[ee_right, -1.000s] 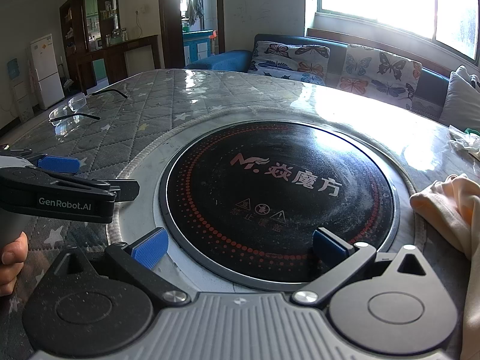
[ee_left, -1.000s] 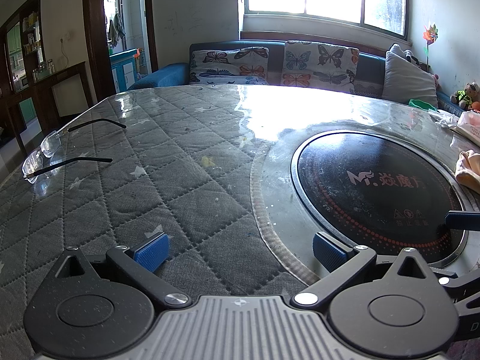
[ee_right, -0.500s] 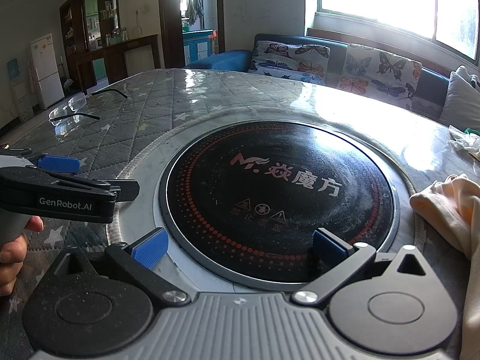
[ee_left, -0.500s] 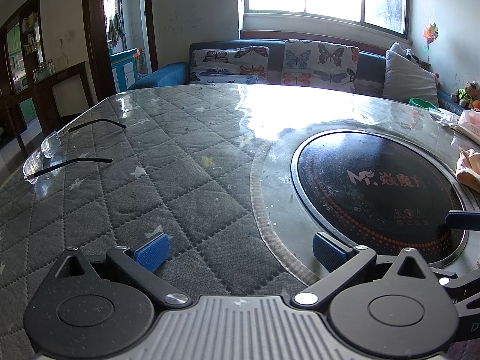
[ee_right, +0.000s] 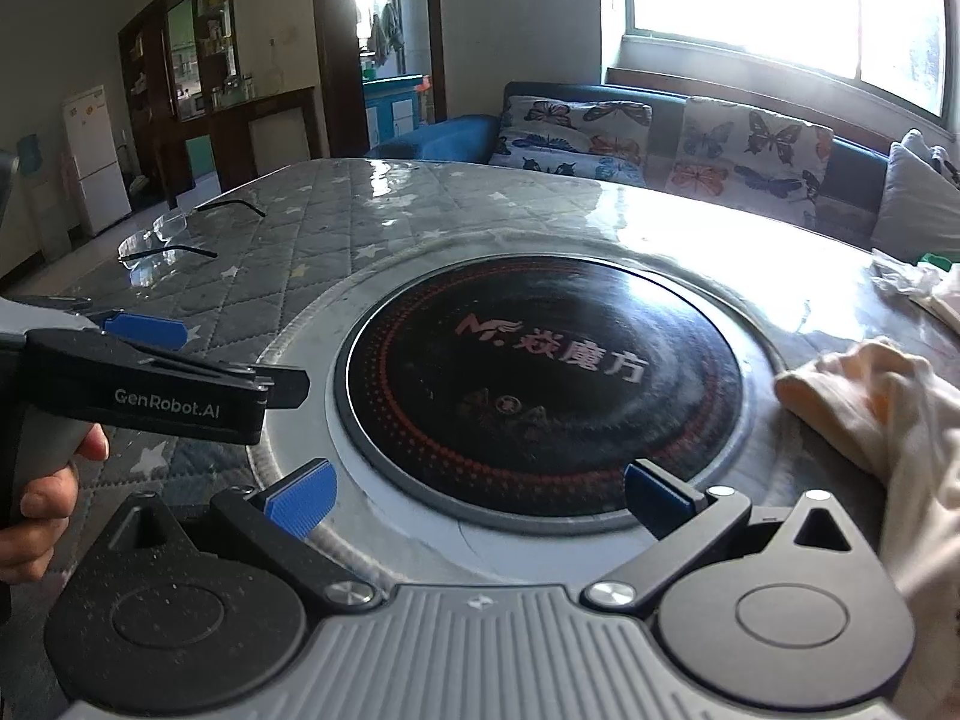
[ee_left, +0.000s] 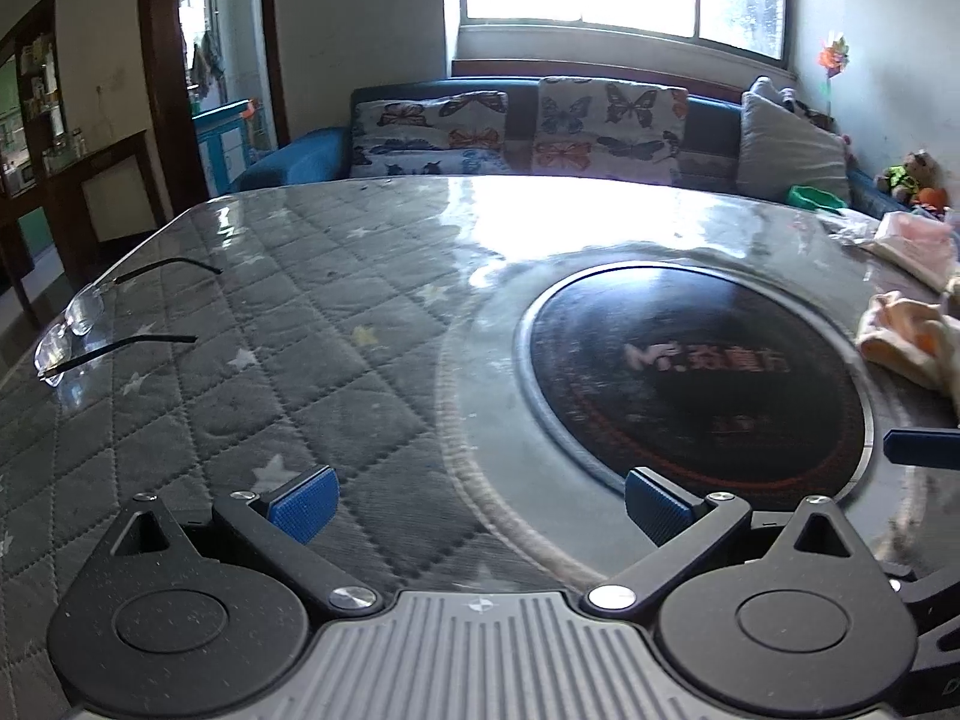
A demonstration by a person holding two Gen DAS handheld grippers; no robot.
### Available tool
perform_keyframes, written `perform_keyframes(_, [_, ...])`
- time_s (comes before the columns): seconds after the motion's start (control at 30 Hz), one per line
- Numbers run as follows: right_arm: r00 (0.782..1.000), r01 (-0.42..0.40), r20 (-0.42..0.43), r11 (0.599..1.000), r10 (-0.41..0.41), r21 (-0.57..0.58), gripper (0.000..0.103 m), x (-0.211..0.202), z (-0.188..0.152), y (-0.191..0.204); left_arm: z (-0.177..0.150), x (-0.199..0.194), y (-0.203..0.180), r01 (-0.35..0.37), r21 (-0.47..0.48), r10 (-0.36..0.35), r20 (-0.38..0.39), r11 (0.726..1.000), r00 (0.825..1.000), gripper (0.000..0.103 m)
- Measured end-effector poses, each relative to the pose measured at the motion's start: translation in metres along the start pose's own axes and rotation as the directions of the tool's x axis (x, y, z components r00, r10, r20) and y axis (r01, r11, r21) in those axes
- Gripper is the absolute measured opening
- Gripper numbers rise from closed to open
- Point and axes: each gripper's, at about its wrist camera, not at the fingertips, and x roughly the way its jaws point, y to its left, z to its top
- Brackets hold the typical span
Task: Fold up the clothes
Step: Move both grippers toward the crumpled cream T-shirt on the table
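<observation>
Folding has not begun, as far as these views show. The one garment in sight, a crumpled cream and pale-orange cloth (ee_right: 864,402), lies in a heap just to the right of the round black glass cooktop (ee_right: 540,372) set in the table, and no gripper touches it. All is left to do: to take it, spread it flat and fold it.

The left gripper (ee_left: 477,501) hangs over the left edge of the cooktop with its two blue pads wide apart and nothing between them. The right gripper (ee_right: 477,495) stands over the near rim of the cooktop, its jaws also spread and empty; the garment is beside its right finger, near but apart.

Beyond the garment, further right of the cooktop, lies some more pale cloth or plastic (ee_left: 912,243); the picture is blurred there, so I cannot tell if it is a second garment.

One pair of rimless glasses with thin black arms (ee_left: 90,324) rests on the grey quilted table cover (ee_left: 240,360), well to the left of the cooktop.
</observation>
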Motion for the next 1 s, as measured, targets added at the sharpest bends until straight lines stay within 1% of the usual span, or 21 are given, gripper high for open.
perform_keyframes(0.37, [0.998, 0.049, 0.032, 0.999, -0.048, -0.006, 0.103, -0.047, -0.012, -0.009, 0.002, -0.018, -0.039, 0.076, 0.056, -0.076, -0.006, 0.996, 0.997, 0.103])
perform_keyframes(0.6, [0.995, 0.099, 0.028, 0.995, -0.1, 0.031, 0.103, -0.074, -0.027, -0.021, 0.003, -0.027, -0.062, 0.111, 0.097, -0.11, -0.01, 0.989, 0.994, 0.103])
perform_keyframes(0.87, [0.978, 0.197, 0.045, 0.977, -0.201, 0.086, 0.103, -0.103, -0.038, -0.044, 0.004, -0.031, -0.091, 0.158, 0.149, -0.157, -0.02, 0.976, 0.987, 0.103])
perform_keyframes(1.0, [0.972, 0.228, 0.038, 0.967, -0.233, 0.113, 0.102, -0.114, -0.044, -0.057, 0.005, -0.033, -0.108, 0.183, 0.176, -0.181, -0.026, 0.967, 0.983, 0.103])
